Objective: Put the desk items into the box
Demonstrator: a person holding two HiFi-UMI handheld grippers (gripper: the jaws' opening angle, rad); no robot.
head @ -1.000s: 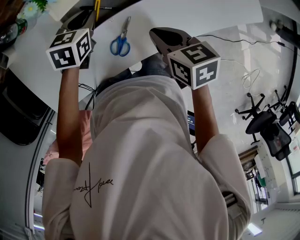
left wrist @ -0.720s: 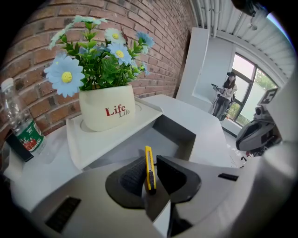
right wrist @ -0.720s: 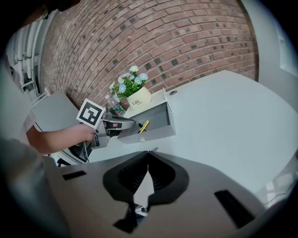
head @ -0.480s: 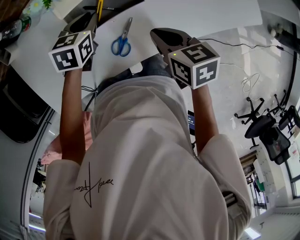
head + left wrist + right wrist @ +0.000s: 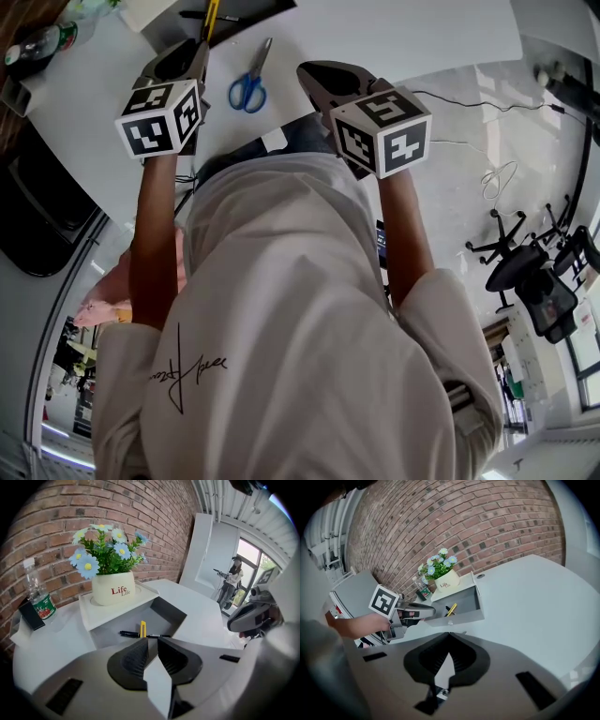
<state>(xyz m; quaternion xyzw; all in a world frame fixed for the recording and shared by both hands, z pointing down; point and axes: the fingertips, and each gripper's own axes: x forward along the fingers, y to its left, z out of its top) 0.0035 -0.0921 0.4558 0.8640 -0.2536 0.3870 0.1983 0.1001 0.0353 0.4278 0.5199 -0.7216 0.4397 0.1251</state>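
My left claw (image 5: 149, 642) hovers facing the box (image 5: 165, 612), its jaws a slit apart and empty. A black pen (image 5: 129, 633) already lies inside. My right claw (image 5: 449, 638) is closed on nothing. The scissors (image 5: 248, 88) lie on the bench (image 5: 403, 37) between both claws, likely my next pick.

1. Looks like an open office or studio workspace.
2. Has an exposed brick wall (image 5: 93, 508) behind a white table (image 5: 525, 602) carrying a flower pot (image 5: 112, 588), a water bottle (image 5: 40, 599) and scissors (image 5: 247, 86).
3. Shows black swivel chairs (image 5: 521, 246) on a glossy pale floor (image 5: 459, 103), with loose cable (image 5: 502, 173) nearby.
4. Shows tall windows (image 5: 248, 557) and exposed ceiling pipes (image 5: 213, 498).
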